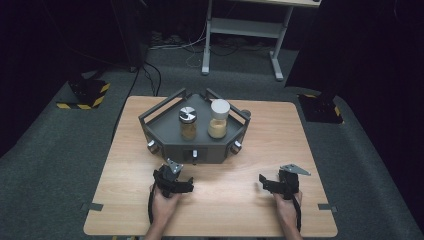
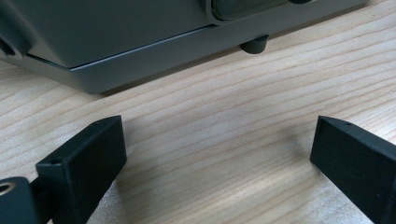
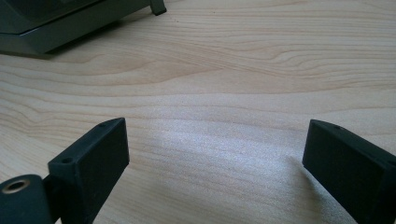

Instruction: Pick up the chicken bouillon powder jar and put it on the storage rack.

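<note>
Two jars [image 1: 188, 123] sat on the grey tray [image 1: 165, 135] ahead of my left gripper [image 2: 217, 140] | right gripper [image 3: 215, 140] off beside it | both jaws wide, empty | glass likely slippery, breakable: grasp mid-body.

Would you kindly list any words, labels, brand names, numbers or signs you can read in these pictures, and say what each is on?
There is no readable text.
Silver-lidded jar: no label legible.
White-lidded jar: no label legible.
Grey tray: no lettering that I can make out.
Yellow-and-black hazard stripes on the floor bases: a warning pattern, no words.
</note>
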The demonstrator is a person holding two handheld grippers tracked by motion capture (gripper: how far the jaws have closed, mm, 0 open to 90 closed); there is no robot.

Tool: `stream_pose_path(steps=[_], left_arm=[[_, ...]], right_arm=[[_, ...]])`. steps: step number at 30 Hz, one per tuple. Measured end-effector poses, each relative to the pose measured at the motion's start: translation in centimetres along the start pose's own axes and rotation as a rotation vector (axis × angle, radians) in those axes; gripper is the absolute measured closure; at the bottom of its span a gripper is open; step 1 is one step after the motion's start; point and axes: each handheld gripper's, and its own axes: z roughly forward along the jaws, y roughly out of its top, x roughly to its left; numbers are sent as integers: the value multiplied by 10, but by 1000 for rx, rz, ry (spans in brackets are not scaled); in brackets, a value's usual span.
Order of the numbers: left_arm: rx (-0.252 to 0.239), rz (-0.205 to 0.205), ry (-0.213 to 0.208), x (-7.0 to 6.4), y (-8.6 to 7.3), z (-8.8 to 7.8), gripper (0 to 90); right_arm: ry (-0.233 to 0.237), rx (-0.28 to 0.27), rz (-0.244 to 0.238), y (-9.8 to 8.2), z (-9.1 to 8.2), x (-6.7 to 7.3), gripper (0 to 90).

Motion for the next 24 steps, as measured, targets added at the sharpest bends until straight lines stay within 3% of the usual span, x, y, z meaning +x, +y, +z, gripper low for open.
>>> stream_pose_path(steps=[24], left_arm=[[0, 0, 0, 0, 0, 0, 34]], right_arm=[[11, 13, -6, 2, 1, -1, 68]])
